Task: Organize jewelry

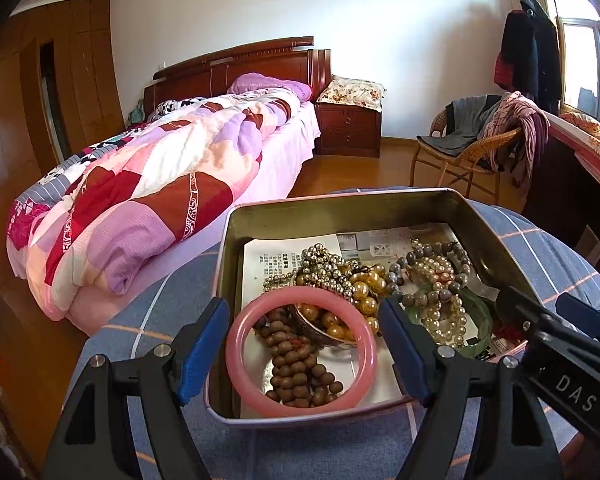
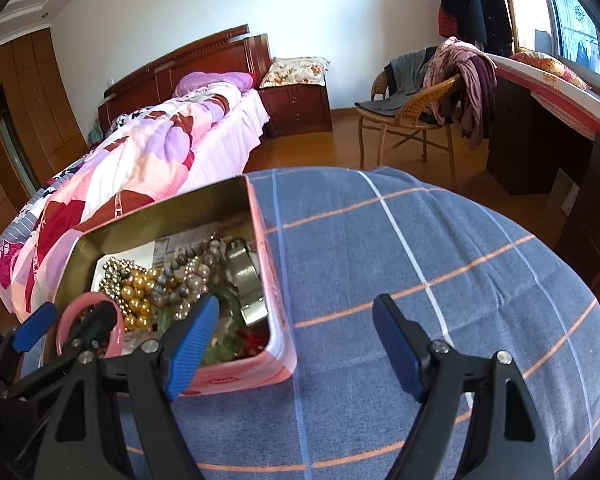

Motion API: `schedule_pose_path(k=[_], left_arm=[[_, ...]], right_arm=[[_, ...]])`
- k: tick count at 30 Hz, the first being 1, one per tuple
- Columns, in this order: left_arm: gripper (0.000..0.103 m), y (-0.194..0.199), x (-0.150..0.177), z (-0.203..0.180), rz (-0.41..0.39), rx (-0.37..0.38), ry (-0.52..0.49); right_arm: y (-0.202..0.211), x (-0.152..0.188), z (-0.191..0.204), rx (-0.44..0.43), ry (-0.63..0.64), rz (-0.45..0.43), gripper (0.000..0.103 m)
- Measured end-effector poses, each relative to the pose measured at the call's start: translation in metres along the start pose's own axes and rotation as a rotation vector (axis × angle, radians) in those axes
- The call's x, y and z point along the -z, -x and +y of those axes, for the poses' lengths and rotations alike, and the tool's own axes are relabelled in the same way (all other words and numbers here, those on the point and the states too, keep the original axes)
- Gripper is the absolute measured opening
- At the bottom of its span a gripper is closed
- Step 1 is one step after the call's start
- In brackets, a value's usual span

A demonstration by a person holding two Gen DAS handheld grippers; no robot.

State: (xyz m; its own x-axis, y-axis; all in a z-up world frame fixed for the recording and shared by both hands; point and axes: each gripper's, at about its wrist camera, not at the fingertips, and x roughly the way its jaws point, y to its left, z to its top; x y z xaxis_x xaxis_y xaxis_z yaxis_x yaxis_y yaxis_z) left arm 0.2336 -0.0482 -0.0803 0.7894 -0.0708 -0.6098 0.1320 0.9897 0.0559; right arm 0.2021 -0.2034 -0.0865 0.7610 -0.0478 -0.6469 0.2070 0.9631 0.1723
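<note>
The jewelry lies in an open metal tin (image 1: 488,240) on a blue checked bedcover (image 2: 400,240). The left claw (image 1: 304,344) is wide open, one finger on each side of a pink bangle (image 1: 300,350) that rests on brown wooden beads (image 1: 296,364). It does not grip the bangle. The right claw (image 2: 296,340) is open too, above the bedcover just beside the tin, holding nothing.

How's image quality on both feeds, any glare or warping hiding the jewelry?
Left wrist view: tin and pink bangle sharp, evenly lit; fisheye bends the edges. Right wrist view: window blown out, corners dark; the left gripper partly blocks the bangle.
</note>
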Motion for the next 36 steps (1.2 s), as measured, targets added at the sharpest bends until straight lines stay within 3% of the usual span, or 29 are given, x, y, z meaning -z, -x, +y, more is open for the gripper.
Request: schedule_pose_path(k=[3,8,12,14,23,36], left_arm=[[0.077,0.009,0.005,0.0,-0.012,0.005,0.003],[0.077,0.034,0.017,-0.004,-0.069,-0.047,-0.048],[0.077,0.049,0.028,-0.001,-0.058,-0.051,-0.046],[0.077,0.056,0.033,0.002,-0.05,-0.049,-0.034],[0.077,0.104,0.057,0.004,-0.043,-0.048,-0.029],[0.077,0.176,0.077,0.01,-0.085,-0.047,0.01]], right_arm=[[0.01,0.002,0.0,0.008,0.003,-0.029,0.082],[0.029,0.009,-0.001,-0.022,-0.011,-0.055,0.082],[0.044,0.019,0.0,-0.03,-0.004,-0.055,0.083],[0.053,0.025,0.0,-0.032,-0.004,-0.06,0.089],[0.105,0.05,0.0,-0.017,0.02,-0.105,0.1],[0.171,0.074,0.005,-0.046,0.049,-0.177,0.103]])
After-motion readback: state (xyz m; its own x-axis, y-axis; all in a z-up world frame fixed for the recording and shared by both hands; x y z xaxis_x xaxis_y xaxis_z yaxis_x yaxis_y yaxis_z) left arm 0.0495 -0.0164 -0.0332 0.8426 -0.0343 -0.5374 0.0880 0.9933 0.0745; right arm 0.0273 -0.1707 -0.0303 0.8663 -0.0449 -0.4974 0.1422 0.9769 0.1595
